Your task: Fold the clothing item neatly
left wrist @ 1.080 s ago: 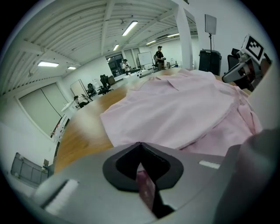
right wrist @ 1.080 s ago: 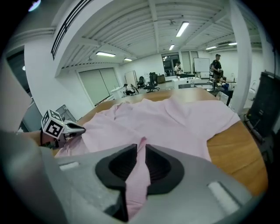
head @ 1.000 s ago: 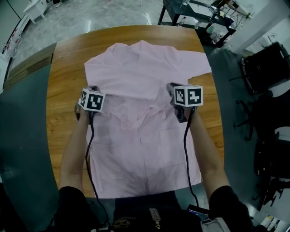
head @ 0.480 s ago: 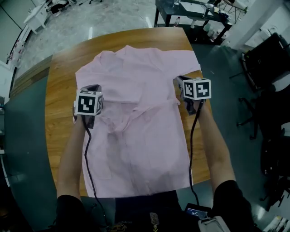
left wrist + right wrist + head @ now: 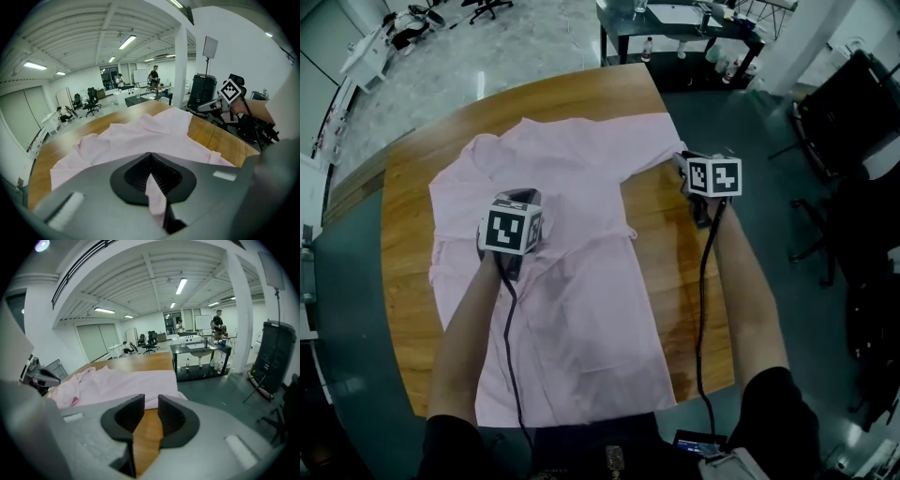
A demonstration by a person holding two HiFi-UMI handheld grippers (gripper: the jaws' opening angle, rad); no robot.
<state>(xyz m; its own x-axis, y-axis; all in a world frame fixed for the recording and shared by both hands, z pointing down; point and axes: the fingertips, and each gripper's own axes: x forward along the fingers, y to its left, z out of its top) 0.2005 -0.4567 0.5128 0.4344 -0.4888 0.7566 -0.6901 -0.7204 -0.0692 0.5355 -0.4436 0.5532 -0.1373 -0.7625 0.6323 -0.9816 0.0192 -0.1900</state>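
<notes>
Shirt (image 5: 572, 300): thin cloth, matt, creased. Table (image 5: 680, 281): grained wood, slight sheen. Left gripper (image 5: 151, 164): smooth matt grey plastic, ribbed black pads (image 5: 166, 178).

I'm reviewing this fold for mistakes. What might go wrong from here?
The left tongs pinch only a thin strip of the pink shirt; it may slip out if pulled. The right tongs, whose jaws have just been opening, hold nothing over the bare table, so a one-sided pull could bunch the shirt.

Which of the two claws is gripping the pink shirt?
The left gripper, pinching a fold of the shirt; the right gripper has just been opening, only table between its jaws.
</notes>
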